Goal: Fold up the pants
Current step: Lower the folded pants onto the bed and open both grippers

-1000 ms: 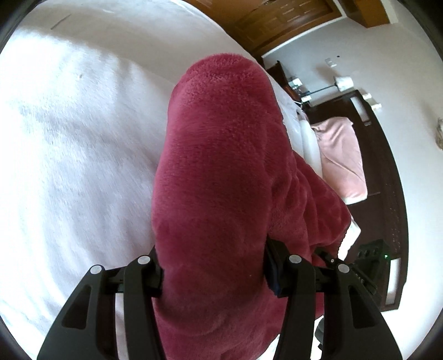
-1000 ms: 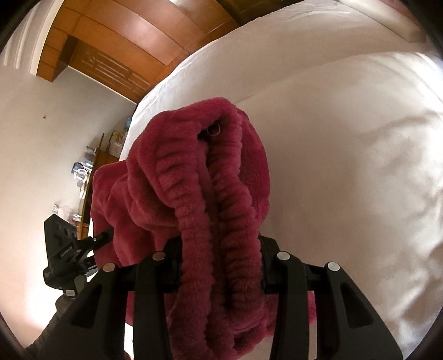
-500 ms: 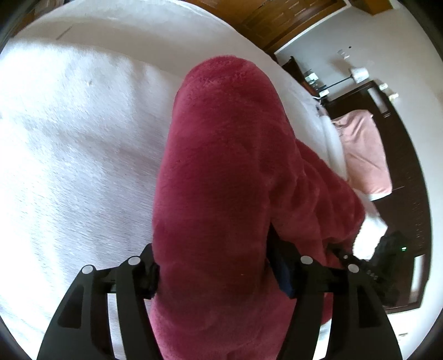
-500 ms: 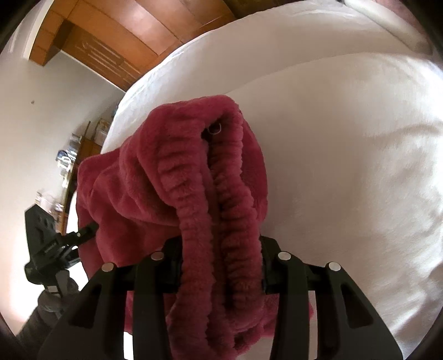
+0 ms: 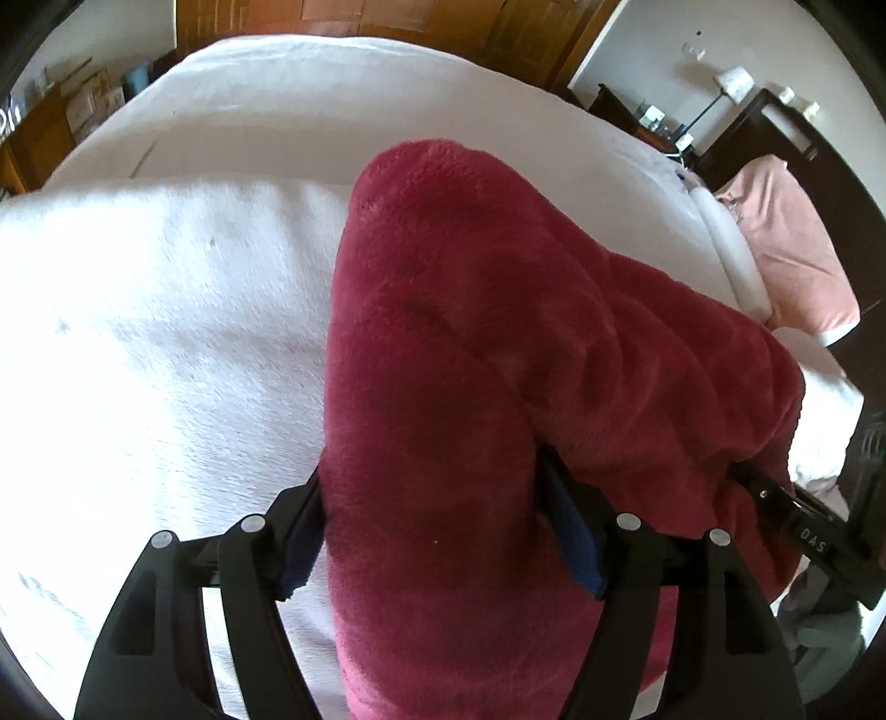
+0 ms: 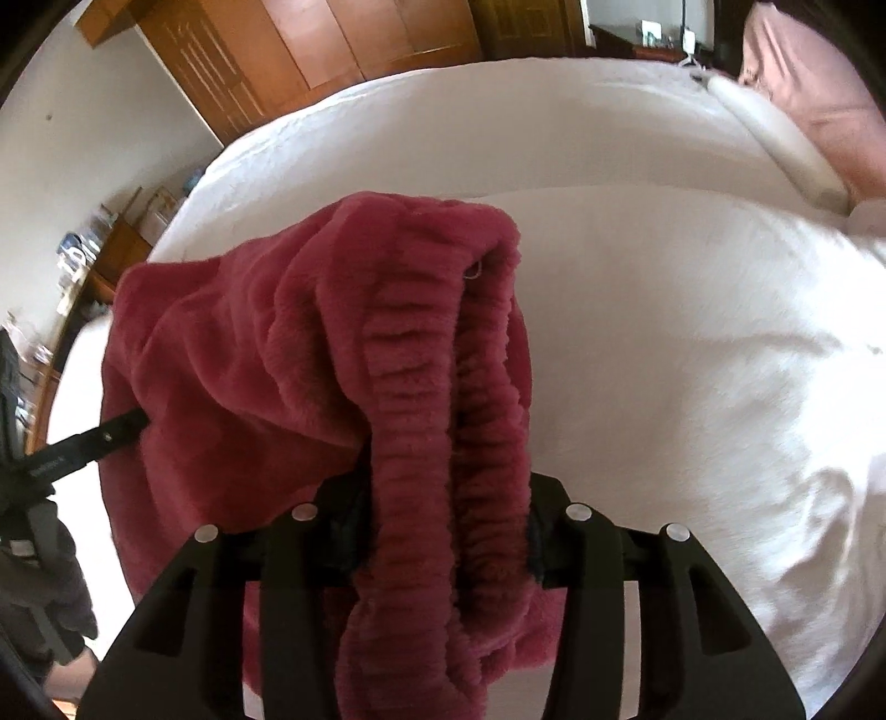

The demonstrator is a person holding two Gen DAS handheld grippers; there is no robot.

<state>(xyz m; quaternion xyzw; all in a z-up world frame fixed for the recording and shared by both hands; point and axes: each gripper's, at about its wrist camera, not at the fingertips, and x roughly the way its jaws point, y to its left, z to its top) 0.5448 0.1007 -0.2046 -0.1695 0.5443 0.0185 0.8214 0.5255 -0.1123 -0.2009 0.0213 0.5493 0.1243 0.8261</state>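
Note:
Fluffy dark red pants [image 5: 470, 343] hang between my two grippers above a white bed [image 5: 166, 310]. My left gripper [image 5: 437, 531] is shut on a thick fold of the plain fleece. My right gripper [image 6: 448, 526] is shut on the ribbed elastic waistband [image 6: 432, 387], which bunches up between the fingers. The pants [image 6: 232, 354] stretch leftward toward the left gripper's black finger [image 6: 83, 443] in the right wrist view. The right gripper's finger [image 5: 797, 515] shows at the right edge of the left wrist view. The fingertips of both grippers are hidden by fabric.
A white towel-like blanket [image 6: 692, 360] covers the near part of the bed. A pink pillow [image 5: 792, 249] and a white bolster [image 5: 731, 249] lie at the bed's right end. Wooden wardrobes [image 6: 332, 44] stand behind. A cluttered wooden shelf [image 6: 94, 266] is at the left.
Both grippers have swung round with the pants still held, so more of the bed and the wardrobes behind it shows. The grip on the fabric is unchanged.

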